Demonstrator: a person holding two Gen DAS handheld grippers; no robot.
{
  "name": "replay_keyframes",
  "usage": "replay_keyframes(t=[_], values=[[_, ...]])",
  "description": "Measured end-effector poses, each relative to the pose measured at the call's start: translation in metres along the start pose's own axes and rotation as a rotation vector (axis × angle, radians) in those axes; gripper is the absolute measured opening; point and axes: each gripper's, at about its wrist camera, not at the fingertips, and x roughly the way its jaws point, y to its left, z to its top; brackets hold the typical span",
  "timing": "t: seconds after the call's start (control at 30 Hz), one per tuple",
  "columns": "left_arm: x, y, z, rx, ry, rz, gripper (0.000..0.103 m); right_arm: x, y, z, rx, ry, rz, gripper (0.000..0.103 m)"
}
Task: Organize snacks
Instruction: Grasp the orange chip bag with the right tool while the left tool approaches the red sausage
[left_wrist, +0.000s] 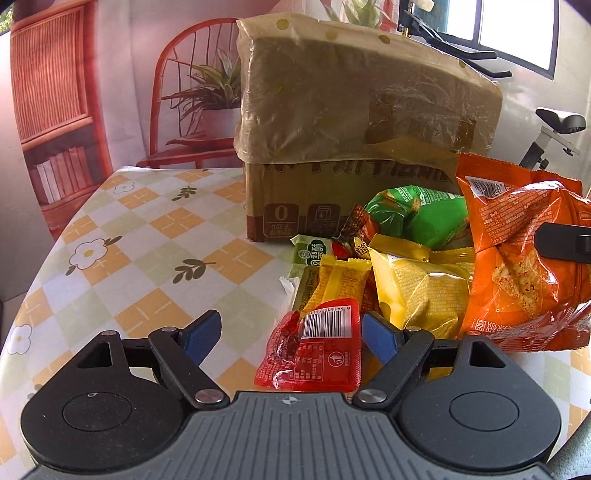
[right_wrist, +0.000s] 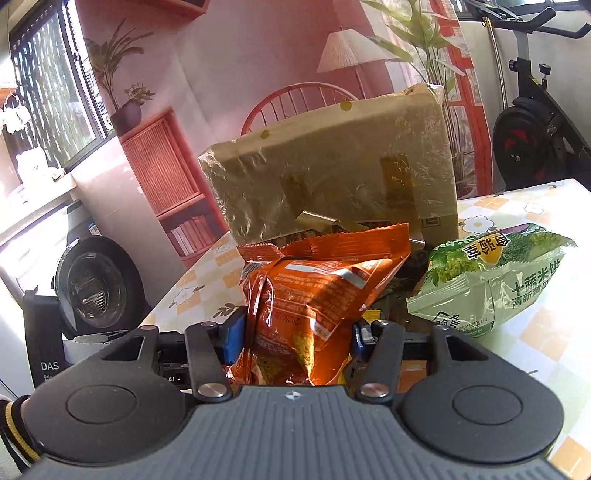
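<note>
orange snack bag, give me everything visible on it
The orange snack bag is glossy crinkled plastic with white print panels, a crimped top seal and a clear window showing triangular chips. The right gripper pinches its lower part, blue pads pressing both sides, holding it upright in front of the cardboard box, beside a green bag.

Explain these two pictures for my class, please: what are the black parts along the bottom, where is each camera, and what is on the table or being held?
No robot here: a person holds a two-finger gripper in each hand, with a camera on each looking forward along its fingers. The left view shows the left gripper open around a red sachet without pressing it. The right view shows the right gripper squeezing an orange snack bag. On the checked tablecloth lie more snack packets, a green bag and a wrapped cardboard box.
</note>
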Motion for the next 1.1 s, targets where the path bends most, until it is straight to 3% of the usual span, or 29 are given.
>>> replay_keyframes(t=[0.2,0.47,0.57,0.7,0.93,1.1], values=[[0.027,0.009,-0.006,-0.020,0.056,-0.012,0.086,0.003,-0.005,-0.001,0.012,0.009,0.006,0.055],[0.036,0.004,-0.013,-0.017,0.069,-0.065,0.085,0.005,-0.009,-0.002,0.026,0.014,0.010,0.055],[0.043,-0.001,-0.020,0.006,0.128,-0.049,0.081,0.005,-0.009,-0.002,0.028,0.014,0.012,0.055],[0.037,-0.006,-0.026,0.035,0.120,-0.037,0.079,0.004,-0.011,-0.002,0.036,0.012,0.016,0.055],[0.013,0.012,-0.014,-0.086,0.059,-0.094,0.079,0.004,-0.011,-0.003,0.040,0.012,0.023,0.055],[0.017,0.024,-0.019,-0.111,0.076,-0.047,0.081,0.004,-0.012,-0.003,0.045,0.011,0.025,0.055]])
